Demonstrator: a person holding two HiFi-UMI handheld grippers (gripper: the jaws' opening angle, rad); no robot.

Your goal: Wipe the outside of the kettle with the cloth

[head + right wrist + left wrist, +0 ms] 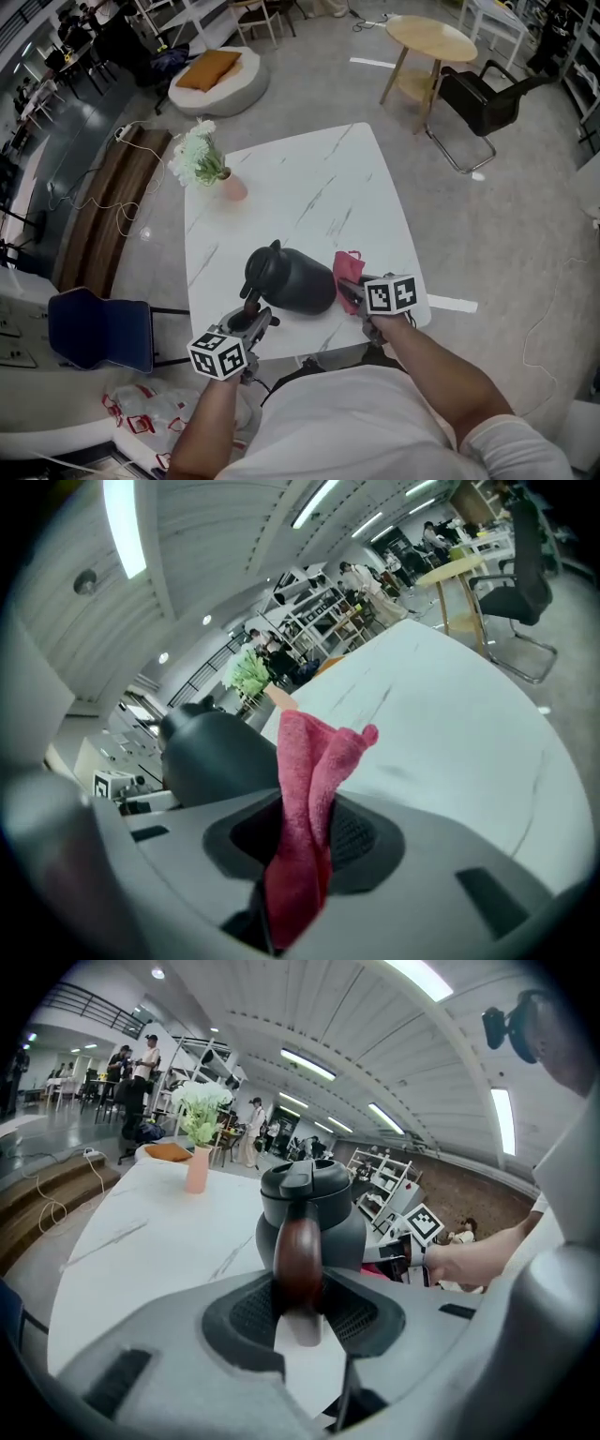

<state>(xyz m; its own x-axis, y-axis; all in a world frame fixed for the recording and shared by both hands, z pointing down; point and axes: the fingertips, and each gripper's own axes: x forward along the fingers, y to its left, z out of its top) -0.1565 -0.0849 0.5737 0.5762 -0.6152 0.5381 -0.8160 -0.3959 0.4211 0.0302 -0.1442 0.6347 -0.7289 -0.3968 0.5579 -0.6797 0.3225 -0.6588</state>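
Observation:
A dark grey kettle [289, 278] stands near the front edge of the white marble table [309, 187]. My left gripper [251, 315] is shut on its brown wooden handle [298, 1258], which sits pinched between the jaws in the left gripper view, with the kettle body [314, 1213] just beyond. My right gripper [354, 292] is shut on a pink-red cloth [309, 789] that stands bunched up out of the jaws. In the head view the cloth [348, 267] is right beside the kettle's right side; the right gripper view has the kettle [216, 752] to the left of the cloth.
A pink vase with white flowers [211, 164] stands at the table's far left corner. A blue chair [98, 330] is left of the table. A round wooden table [427, 52], a black chair [483, 98] and a floor cushion [217, 75] lie beyond.

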